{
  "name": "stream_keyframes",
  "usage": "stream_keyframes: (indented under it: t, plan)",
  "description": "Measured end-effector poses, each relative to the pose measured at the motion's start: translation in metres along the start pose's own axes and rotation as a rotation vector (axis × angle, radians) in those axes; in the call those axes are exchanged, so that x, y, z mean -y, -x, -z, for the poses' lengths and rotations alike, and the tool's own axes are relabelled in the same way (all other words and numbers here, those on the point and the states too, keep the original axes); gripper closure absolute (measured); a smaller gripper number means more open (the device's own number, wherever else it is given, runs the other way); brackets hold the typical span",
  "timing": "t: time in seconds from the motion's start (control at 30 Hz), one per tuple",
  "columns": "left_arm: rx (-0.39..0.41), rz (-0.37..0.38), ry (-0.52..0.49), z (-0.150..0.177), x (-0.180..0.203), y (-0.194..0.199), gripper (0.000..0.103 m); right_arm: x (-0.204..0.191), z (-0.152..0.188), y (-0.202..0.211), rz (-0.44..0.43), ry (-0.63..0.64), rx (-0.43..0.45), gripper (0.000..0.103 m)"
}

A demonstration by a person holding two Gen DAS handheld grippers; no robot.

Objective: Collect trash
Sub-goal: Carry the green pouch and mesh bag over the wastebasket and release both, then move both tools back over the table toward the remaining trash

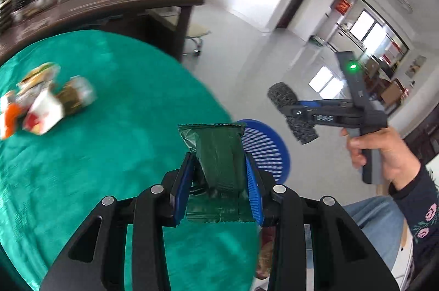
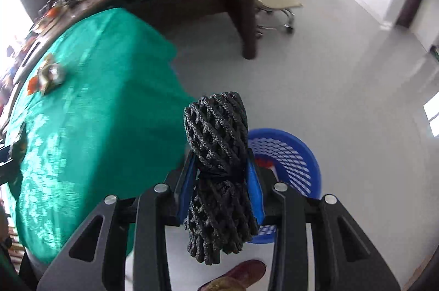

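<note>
The left hand-held gripper (image 1: pixel 219 175) clamps a green wrapper (image 1: pixel 219 153), the right hand-held gripper (image 2: pixel 221 175) a black foam net (image 2: pixel 216 142); both are likely carried toward the blue basket (image 2: pixel 301 153) just beyond, for dropping.

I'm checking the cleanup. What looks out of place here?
A heap of wrappers lies uncollected on the green cloth, not in the blue basket on the floor. Nothing looks spilled or broken.

Pile of crumpled colourful wrappers (image 1: pixel 41 98) on green tablecloth (image 1: pixel 109 140): motion-blurred, labels unreadable. Blue slatted plastic basket (image 2: pixel 301 153): contents mostly hidden.
</note>
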State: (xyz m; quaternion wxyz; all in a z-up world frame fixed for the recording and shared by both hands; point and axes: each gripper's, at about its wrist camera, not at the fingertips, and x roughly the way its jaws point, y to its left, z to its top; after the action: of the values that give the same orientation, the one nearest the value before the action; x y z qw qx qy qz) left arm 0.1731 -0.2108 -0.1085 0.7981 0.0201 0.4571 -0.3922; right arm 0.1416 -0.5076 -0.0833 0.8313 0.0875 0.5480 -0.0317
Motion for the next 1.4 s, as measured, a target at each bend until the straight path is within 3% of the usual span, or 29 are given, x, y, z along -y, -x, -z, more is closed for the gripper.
stream_keyframes:
  t: [0.13, 0.3, 0.53, 0.73, 0.83, 0.87, 0.9, 0.97, 1.07, 1.2, 1.4]
  plan:
    - [-0.043, 0.039, -0.051, -0.014, 0.048, -0.046, 0.066, 0.054, 0.019, -0.02, 0.011, -0.083, -0.021, 0.069]
    - [-0.101, 0.055, -0.096, -0.022, 0.093, -0.112, 0.066, 0.084, 0.025, -0.024, 0.018, -0.113, -0.011, 0.069]
    - [-0.154, 0.072, -0.104, -0.026, 0.121, -0.194, 0.066, 0.11, 0.027, -0.034, -0.02, -0.203, -0.018, 0.069]
    - [-0.195, 0.07, -0.132, -0.026, 0.125, -0.233, 0.065, 0.125, 0.03, -0.046, -0.044, -0.249, -0.026, 0.069]
    - [-0.207, 0.066, -0.149, -0.026, 0.127, -0.25, 0.064, 0.133, 0.031, -0.051, -0.051, -0.274, -0.018, 0.061]
    - [-0.205, 0.065, -0.151, -0.027, 0.126, -0.256, 0.053, 0.134, 0.03, -0.054, -0.054, -0.279, -0.017, 0.055]
    - [-0.2, 0.06, -0.15, -0.03, 0.123, -0.262, 0.032, 0.136, 0.031, -0.056, -0.061, -0.286, -0.018, 0.05]
    - [-0.164, 0.032, -0.141, -0.027, 0.127, -0.26, 0.019, 0.139, 0.033, -0.054, -0.07, -0.293, -0.02, 0.05]
    - [-0.145, 0.012, -0.115, -0.03, 0.121, -0.253, 0.013, 0.138, 0.032, -0.048, -0.077, -0.288, -0.002, 0.048]
    - [-0.105, -0.03, -0.105, -0.035, 0.115, -0.223, 0.009, 0.129, 0.028, -0.035, -0.039, -0.272, 0.048, 0.023]
    - [-0.022, -0.129, -0.167, -0.022, 0.094, -0.143, 0.005, 0.089, 0.016, -0.015, 0.095, -0.146, 0.103, 0.013]
